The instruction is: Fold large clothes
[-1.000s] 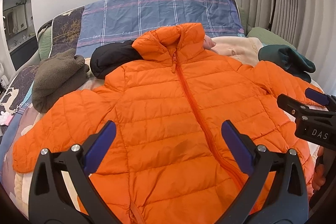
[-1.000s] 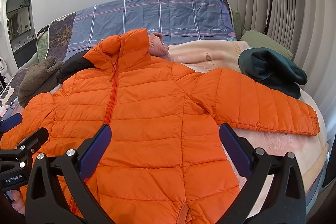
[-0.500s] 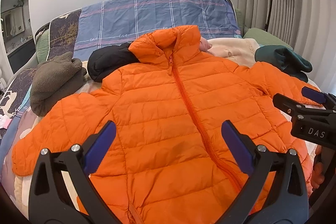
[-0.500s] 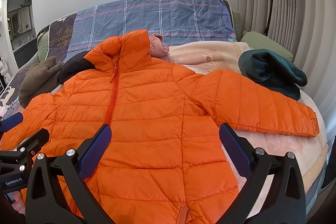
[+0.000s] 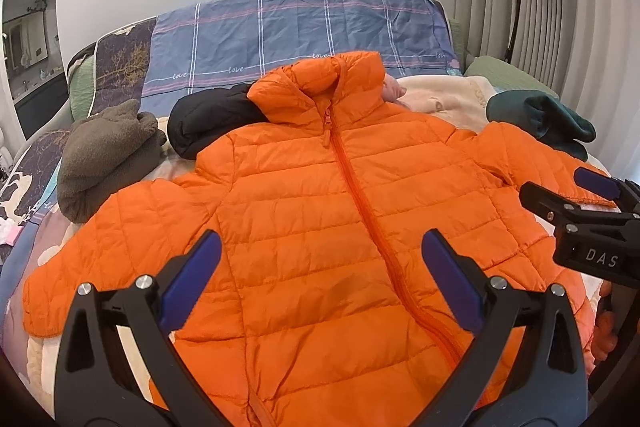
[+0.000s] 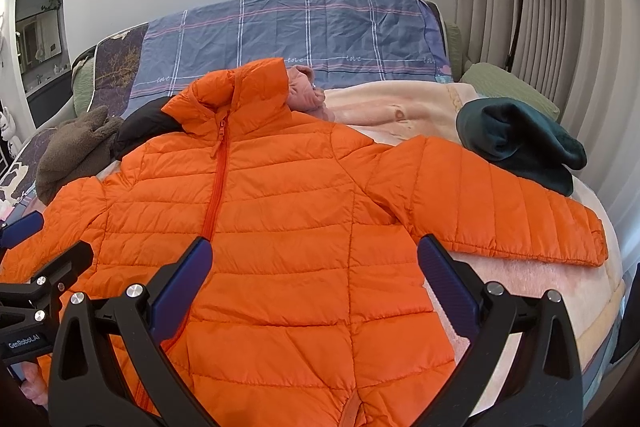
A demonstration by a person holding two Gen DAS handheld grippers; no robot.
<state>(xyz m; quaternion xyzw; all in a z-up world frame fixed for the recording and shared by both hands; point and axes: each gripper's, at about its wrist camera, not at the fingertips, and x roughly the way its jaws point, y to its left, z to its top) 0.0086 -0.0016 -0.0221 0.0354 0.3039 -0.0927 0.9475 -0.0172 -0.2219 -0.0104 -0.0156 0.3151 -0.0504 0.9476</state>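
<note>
Two hand-held black tools with blue finger pads, side by side and level. The left tool has its fingers spread wide, nothing between them. The right tool is likewise spread wide and empty. Each tool shows at the edge of the other's view. A bit of the hand gripping the left tool shows beneath it.

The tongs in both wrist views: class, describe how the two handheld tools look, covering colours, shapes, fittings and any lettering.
The left tongs and right tongs look alike: two black plastic fingers forking into a V, each with cut-out slots, silver round bolt heads and a dark blue ribbed pad inside the tip. Seen from the opposite camera, the right tool's body reads "DAS" and the left tool's reads "GenRobot.AI", both in white. No cables or sleeves show.
</note>
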